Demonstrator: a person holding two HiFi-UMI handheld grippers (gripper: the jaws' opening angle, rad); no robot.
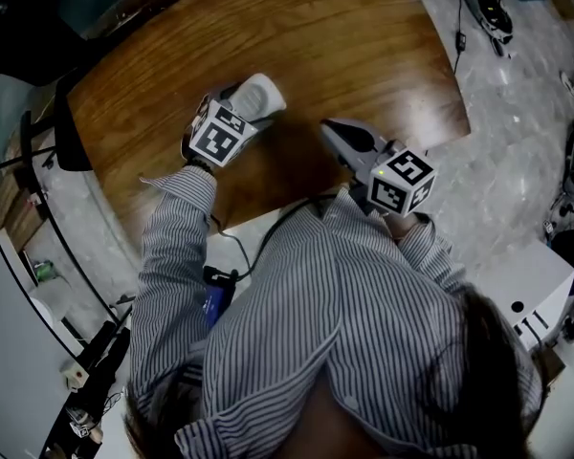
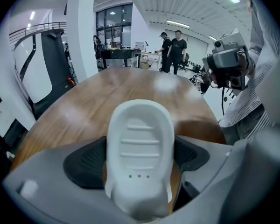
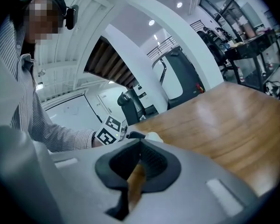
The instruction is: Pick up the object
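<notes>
The object is a white, ribbed, dish-shaped piece of plastic (image 2: 140,143) with three small holes. It sits between the black pads (image 2: 86,162) of my left gripper (image 2: 140,160), and both pads touch its sides. In the head view it (image 1: 261,94) sticks out beyond my left gripper (image 1: 247,106) over the brown wooden table (image 1: 306,27). My right gripper (image 1: 337,134) hovers over the table's near edge, to the right of the object and apart from it. Its jaws meet at the tips, and nothing is between them (image 3: 141,160). The right gripper view also catches the object (image 3: 154,136) beside the left gripper's marker cube (image 3: 108,129).
The rounded wooden table (image 2: 130,85) stretches away ahead of both grippers. A dark chair (image 1: 72,132) stands at its left edge, and cables (image 1: 253,247) hang near the front edge. Two people (image 2: 172,48) stand by desks far beyond the table. A grey tiled floor (image 1: 517,142) lies to the right.
</notes>
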